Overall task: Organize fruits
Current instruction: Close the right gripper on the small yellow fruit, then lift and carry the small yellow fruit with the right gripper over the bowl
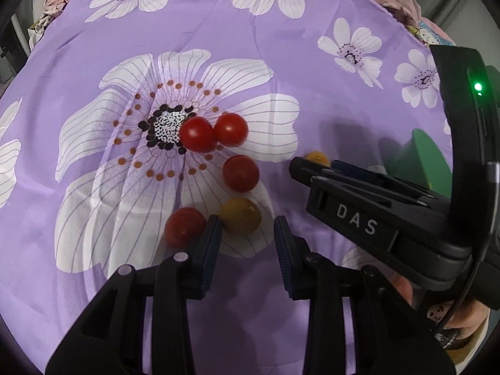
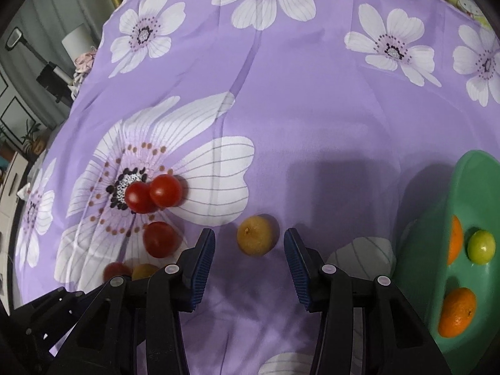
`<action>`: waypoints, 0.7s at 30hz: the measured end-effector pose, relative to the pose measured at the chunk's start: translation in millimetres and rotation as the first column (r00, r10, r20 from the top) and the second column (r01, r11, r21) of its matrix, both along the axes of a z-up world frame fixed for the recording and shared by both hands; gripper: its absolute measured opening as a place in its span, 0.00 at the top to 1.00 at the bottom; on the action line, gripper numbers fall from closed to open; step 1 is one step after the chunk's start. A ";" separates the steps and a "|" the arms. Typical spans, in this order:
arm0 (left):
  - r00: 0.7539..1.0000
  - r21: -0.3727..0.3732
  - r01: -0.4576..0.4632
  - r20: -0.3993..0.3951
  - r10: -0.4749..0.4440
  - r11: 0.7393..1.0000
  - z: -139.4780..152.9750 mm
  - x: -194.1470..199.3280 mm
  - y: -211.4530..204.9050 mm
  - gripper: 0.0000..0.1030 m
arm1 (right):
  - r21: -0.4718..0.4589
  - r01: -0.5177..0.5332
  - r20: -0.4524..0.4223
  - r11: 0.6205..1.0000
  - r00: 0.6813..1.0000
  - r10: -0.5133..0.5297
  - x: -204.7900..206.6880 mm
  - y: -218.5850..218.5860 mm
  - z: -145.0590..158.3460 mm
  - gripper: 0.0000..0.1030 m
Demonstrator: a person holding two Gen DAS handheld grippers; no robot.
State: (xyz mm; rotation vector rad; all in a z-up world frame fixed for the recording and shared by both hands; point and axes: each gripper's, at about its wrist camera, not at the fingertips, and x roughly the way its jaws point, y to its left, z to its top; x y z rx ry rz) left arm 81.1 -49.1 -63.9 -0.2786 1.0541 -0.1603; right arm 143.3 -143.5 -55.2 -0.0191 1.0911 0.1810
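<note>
On the purple flowered cloth (image 1: 250, 47) we see, at the left, a red cherry tomato (image 1: 185, 225) just beside our left gripper (image 1: 248, 229), whose jaws stand apart with a yellow cherry tomato (image 1: 240, 215) just ahead, between the tips. Beyond lie three more red ones. Further right, our right gripper (image 2: 249, 245) is also spread, with another yellow tomato (image 2: 257, 235) between its fingertips, not clamped. At the far right a green bowl (image 2: 415, 268) holds two oranges (image 2: 457, 312) and a green fruit (image 2: 481, 246).
</note>
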 end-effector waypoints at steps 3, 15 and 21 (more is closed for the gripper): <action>1.000 -0.016 -0.011 -0.008 0.011 1.000 -3.4 3.4 3.0 0.68 | -0.012 -0.001 -0.001 1.000 1.000 0.001 1.1 1.3 -3.3 0.52; 0.999 -0.035 -0.037 -0.001 0.037 0.999 -7.4 9.3 3.3 0.73 | -0.016 -0.019 0.014 1.000 1.000 0.019 -0.5 2.6 -5.0 0.73; 0.999 -0.069 -0.040 0.011 0.041 0.997 1.0 -0.6 6.5 0.73 | 0.026 -0.019 0.012 0.999 1.000 0.019 -4.4 -0.5 -0.2 0.73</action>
